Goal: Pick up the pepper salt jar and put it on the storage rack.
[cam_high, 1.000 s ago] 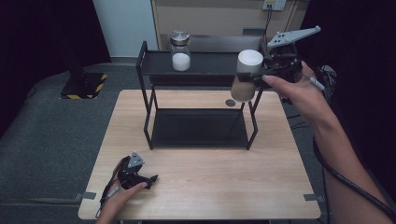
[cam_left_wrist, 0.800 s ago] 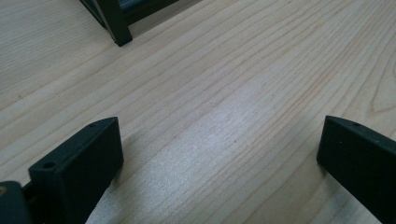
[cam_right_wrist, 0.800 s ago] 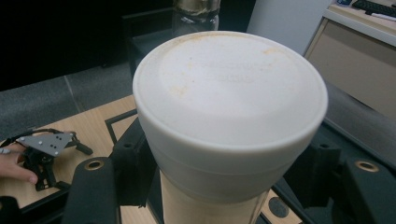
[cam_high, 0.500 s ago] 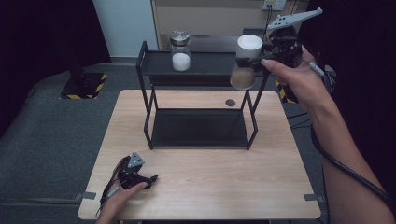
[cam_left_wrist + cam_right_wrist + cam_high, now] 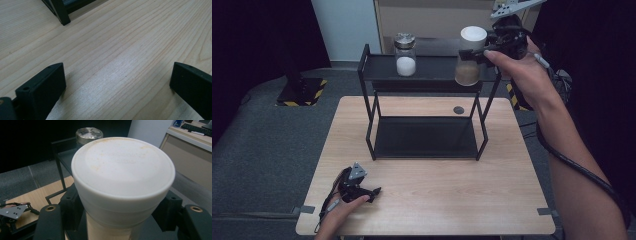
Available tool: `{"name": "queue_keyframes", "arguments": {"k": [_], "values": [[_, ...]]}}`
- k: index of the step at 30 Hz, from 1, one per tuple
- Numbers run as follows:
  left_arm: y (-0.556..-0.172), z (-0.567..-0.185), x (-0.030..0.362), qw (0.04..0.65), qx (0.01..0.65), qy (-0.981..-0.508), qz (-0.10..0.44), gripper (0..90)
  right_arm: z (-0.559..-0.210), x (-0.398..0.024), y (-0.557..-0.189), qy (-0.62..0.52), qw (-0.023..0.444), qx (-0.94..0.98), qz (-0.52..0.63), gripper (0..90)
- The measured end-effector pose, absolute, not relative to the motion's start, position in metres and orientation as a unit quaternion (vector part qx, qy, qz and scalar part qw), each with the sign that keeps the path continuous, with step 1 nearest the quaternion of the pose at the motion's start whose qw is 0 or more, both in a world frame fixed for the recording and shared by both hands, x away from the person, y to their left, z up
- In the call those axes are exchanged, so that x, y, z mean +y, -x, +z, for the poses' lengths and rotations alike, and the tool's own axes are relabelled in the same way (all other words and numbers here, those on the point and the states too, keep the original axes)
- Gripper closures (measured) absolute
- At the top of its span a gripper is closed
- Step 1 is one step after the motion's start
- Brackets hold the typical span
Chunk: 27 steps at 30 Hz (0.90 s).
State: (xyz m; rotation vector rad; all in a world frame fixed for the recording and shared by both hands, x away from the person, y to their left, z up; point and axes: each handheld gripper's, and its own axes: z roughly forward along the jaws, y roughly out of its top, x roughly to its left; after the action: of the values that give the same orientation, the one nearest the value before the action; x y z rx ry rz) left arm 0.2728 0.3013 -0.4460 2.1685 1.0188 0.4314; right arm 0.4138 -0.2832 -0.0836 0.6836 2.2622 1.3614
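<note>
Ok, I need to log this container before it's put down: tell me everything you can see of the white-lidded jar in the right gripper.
The white-lidded jar is a clear container holding tan powder in its lower part, capped by a broad, flat, off-white lid with faint brownish smudges. It stands upright, clamped below the lid between the black jaws of the right gripper, at the right end of the black rack's top shelf. Whether its base touches the shelf can't be told.

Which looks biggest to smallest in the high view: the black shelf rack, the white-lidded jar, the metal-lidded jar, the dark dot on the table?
1. black shelf rack, by far.
2. white-lidded jar, held in the right claw; it is raised nearer the camera, so its lead is unsure.
3. metal-lidded jar, close to it.
4. dark dot.
</note>
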Motion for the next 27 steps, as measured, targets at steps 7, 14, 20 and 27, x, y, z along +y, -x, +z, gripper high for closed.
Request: {"name": "queue_keyframes", "arguments": {"k": [7,14,20,27], "values": [[-0.274,-0.446,0.301,0.346,0.392,-0.836,0.166,0.0,-0.084,-0.277,-0.432,-0.255,0.207,0.809,0.488,35.3],[-0.275,-0.446,0.301,0.346,0.391,-0.837,0.165,0.0,-0.089,-0.268,-0.45,-0.262,0.207,0.807,0.486,35.3],[-0.275,-0.446,0.301,0.346,0.39,-0.837,0.165,0.0,-0.094,-0.26,-0.462,-0.268,0.205,0.808,0.483,35.3],[-0.276,-0.446,0.301,0.346,0.389,-0.838,0.164,0.0,-0.099,-0.258,-0.47,-0.271,0.204,0.804,0.488,35.3]]}}
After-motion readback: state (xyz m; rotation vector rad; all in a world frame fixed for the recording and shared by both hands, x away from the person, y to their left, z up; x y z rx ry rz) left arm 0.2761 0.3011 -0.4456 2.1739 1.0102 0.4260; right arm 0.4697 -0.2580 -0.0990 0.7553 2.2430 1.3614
